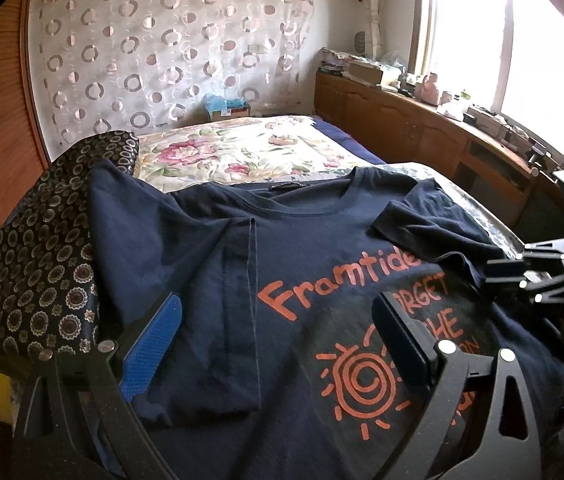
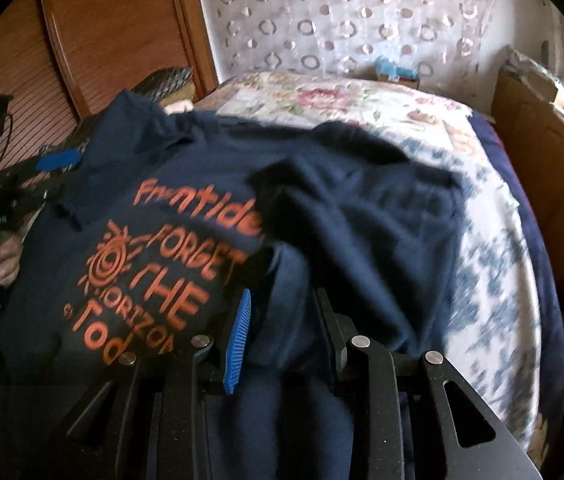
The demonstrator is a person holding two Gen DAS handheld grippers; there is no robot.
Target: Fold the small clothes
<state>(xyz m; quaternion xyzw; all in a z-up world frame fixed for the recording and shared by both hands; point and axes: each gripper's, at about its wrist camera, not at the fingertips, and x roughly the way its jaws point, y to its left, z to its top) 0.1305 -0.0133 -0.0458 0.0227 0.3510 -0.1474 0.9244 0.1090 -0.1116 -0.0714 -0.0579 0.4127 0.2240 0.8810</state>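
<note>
1. Navy cotton T-shirt (image 1: 209,264) with orange lettering lies front up on the bed (image 1: 241,148), neck hole toward the far wall. Its left side panel is already folded in over the chest, and that fold's hem runs straight down beside the print.
2. Your right gripper (image 2: 286,332) has its two fingers pinched together on a bunch of the T-shirt's right side. The cloth rises between the blue pad (image 2: 237,344) and the black finger and drapes back over the print, covering the end of the top word. This view is blurred from motion.
3. Your left gripper (image 1: 277,328) is spread wide with nothing between its fingers. It sits low over the T-shirt's lower front, the blue pad over the folded panel and the black finger over the sun drawing.
4. A dark patterned cloth (image 1: 37,248) with small rings lies just beside the T-shirt's left sleeve, touching it.
5. Beyond the collar, a floral bedspread (image 1: 221,152) covers the bed up to a curtain (image 1: 161,48) printed with circles.
6. A wooden cabinet (image 1: 402,120) cluttered on top runs along the right under the window (image 1: 502,40).
</note>
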